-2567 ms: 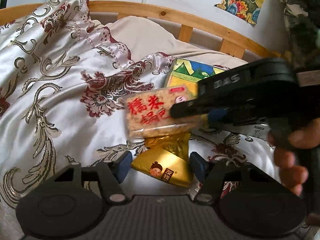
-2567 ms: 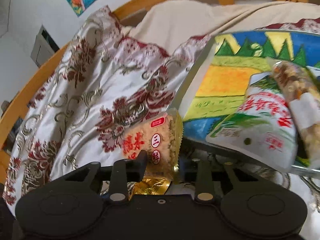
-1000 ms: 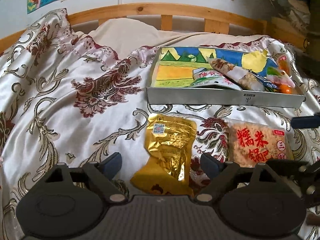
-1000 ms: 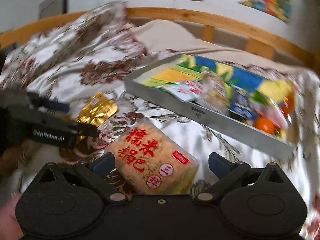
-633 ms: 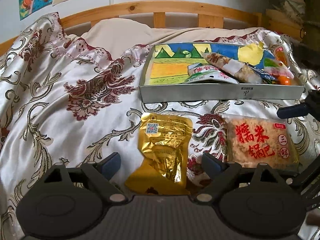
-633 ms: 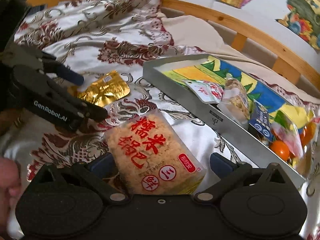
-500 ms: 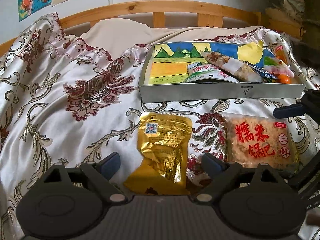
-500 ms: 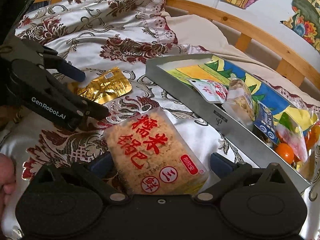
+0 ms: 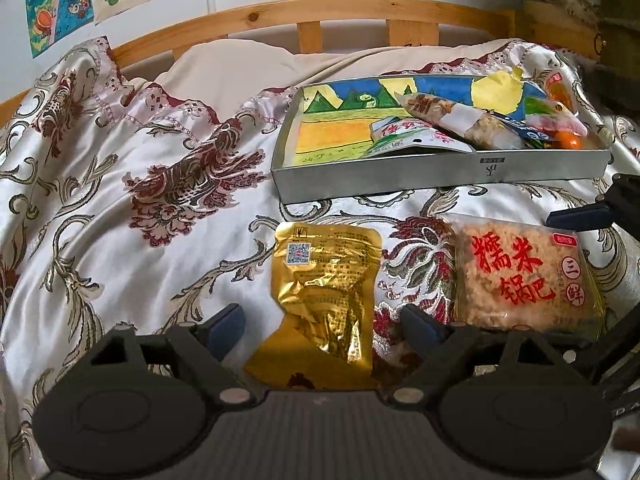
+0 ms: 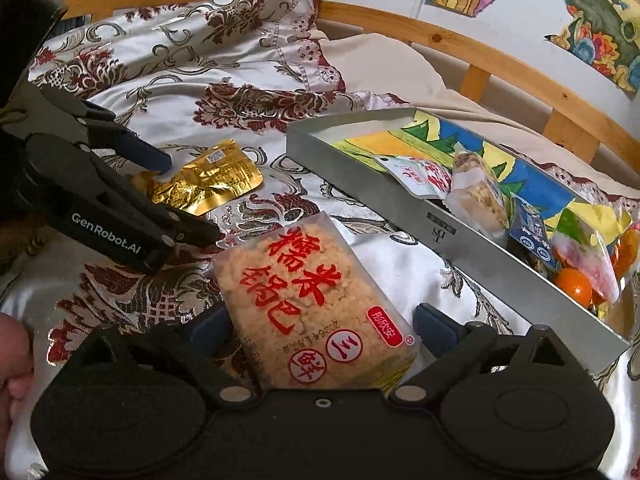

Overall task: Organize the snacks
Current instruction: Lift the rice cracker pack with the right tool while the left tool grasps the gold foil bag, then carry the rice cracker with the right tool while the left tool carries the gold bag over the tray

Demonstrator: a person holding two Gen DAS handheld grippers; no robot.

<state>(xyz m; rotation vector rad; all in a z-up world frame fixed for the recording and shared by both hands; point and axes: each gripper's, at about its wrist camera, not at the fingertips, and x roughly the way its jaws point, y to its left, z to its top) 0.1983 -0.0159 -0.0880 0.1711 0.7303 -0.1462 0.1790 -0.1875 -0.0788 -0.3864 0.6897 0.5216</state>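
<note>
Low in the left wrist view, the left gripper (image 9: 320,322) has its fingers spread wide around the gold pouch (image 9: 326,280), apparently not touching it. Lower centre of the right wrist view, the right gripper (image 10: 320,328) is likewise wide, flanking the rice cracker pack (image 10: 308,300) on the bed quilt (image 9: 120,200). The grey tray (image 9: 440,178), upper right, holds several snack packets.

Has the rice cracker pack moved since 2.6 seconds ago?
Yes. The rice cracker pack was then held up in the right gripper beside the grey tray; now it lies on the bedspread in front of the tray, released.
</note>
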